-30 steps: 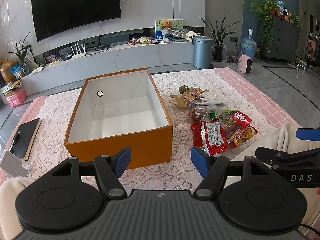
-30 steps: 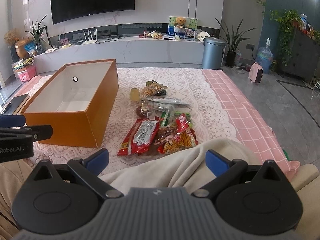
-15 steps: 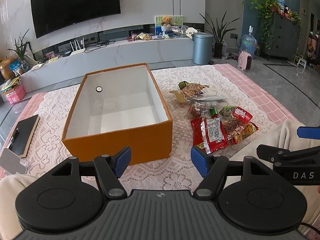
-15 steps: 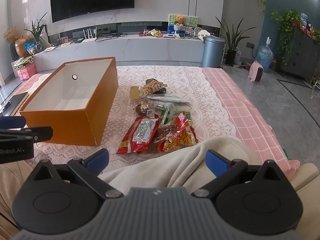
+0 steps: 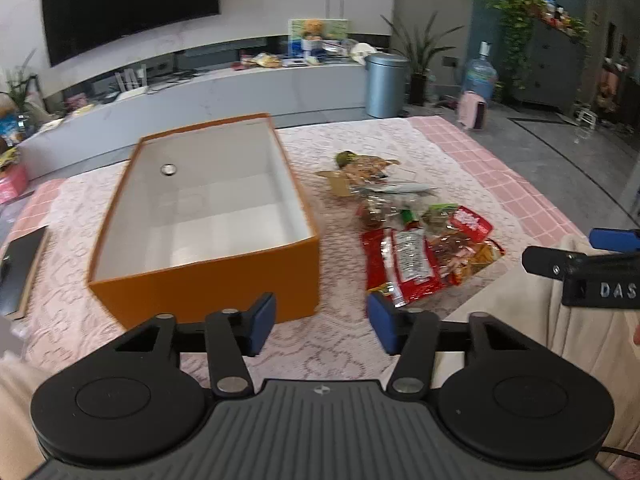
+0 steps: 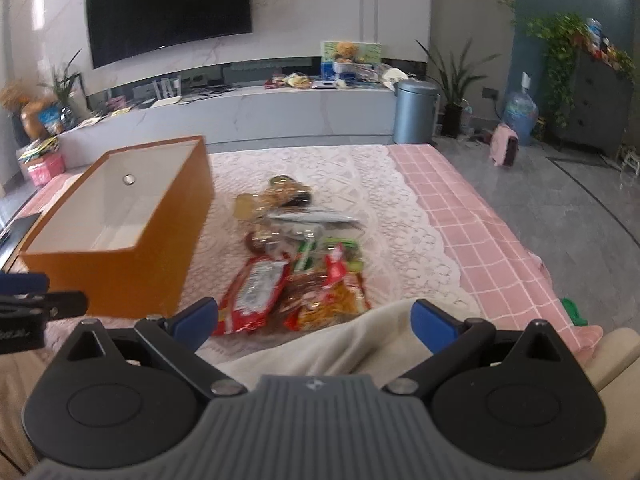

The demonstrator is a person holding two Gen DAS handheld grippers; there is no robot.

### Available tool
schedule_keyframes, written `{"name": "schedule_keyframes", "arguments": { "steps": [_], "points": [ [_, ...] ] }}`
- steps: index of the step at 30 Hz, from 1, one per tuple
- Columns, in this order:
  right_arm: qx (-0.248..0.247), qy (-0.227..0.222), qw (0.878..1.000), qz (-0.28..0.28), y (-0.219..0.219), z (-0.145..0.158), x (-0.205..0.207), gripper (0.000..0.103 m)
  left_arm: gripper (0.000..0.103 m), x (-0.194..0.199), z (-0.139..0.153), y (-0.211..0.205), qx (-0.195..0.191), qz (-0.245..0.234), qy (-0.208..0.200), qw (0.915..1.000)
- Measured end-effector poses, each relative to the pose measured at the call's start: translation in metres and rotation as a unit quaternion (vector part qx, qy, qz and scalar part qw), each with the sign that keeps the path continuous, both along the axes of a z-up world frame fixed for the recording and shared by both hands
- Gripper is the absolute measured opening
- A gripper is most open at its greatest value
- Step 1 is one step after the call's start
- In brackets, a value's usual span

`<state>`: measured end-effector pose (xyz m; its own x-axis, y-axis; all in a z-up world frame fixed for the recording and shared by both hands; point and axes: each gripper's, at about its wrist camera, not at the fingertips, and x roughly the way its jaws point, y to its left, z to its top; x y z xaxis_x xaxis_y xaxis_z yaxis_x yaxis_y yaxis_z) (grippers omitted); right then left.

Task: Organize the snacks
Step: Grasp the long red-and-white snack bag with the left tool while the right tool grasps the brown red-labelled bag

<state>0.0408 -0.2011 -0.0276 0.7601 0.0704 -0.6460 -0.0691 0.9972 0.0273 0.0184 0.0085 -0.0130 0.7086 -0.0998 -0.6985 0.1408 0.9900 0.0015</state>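
Orange box (image 5: 208, 236) stands open-topped and bare just beside the snack packets (image 6: 296, 276) — a ready receptacle. Left gripper (image 5: 322, 322), jaws just narrowed yet pinching nothing, and right gripper (image 6: 314, 320) (spread wide) hover short of the pile.

one orange box (image 5: 208, 296), two grippers (image 5: 322, 322)

Orange box (image 5: 208, 300) with white inside, red snack packet (image 5: 404, 264), white lace cloth (image 6: 360, 184) over pink checked cover (image 6: 472, 216), blue gripper pads (image 5: 262, 322)
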Motion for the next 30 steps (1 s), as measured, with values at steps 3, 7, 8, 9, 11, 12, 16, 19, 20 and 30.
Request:
{"name": "schedule_keyframes", "arguments": {
  "steps": [3,7,8,9,11,12,16,19,20,30],
  "points": [
    [-0.001,0.011,1.0,-0.004,-0.011,-0.003,0.012,0.089,0.029,0.01,-0.003,-0.008,-0.005,-0.028,0.007,0.9996],
    [0.007,0.023,1.0,-0.004,-0.022,-0.007,0.029,0.076,0.028,0.027,-0.007,-0.026,-0.027,-0.065,0.017,0.9974],
    [0.009,0.021,1.0,-0.002,-0.023,-0.007,0.032,0.075,0.034,0.031,-0.008,-0.031,-0.028,-0.07,0.017,0.997],
    [0.01,0.021,1.0,0.001,-0.024,-0.007,0.036,0.071,0.038,0.036,-0.009,-0.035,-0.029,-0.076,0.02,0.9965],
    [0.021,0.028,0.999,0.003,-0.026,-0.008,0.045,0.063,0.05,0.046,-0.015,-0.047,-0.026,-0.093,0.026,0.995],
    [0.031,0.033,0.999,0.0,-0.029,-0.009,0.05,0.058,0.051,0.052,-0.018,-0.051,-0.023,-0.1,0.03,0.9942],
    [0.06,0.059,0.996,-0.008,-0.035,-0.018,0.069,0.052,0.071,0.074,-0.038,-0.068,-0.008,-0.126,0.053,0.9905],
    [0.07,0.068,0.995,-0.005,-0.034,-0.026,0.083,0.042,0.073,0.085,-0.055,-0.079,0.011,-0.138,0.064,0.9883],
    [0.075,0.072,0.995,-0.004,-0.034,-0.029,0.088,0.04,0.073,0.087,-0.059,-0.081,0.016,-0.141,0.068,0.9876],
    [0.11,0.101,0.989,0.005,-0.032,-0.051,0.12,0.038,0.075,0.105,-0.088,-0.105,0.071,-0.164,0.073,0.9812]
  ]
}}
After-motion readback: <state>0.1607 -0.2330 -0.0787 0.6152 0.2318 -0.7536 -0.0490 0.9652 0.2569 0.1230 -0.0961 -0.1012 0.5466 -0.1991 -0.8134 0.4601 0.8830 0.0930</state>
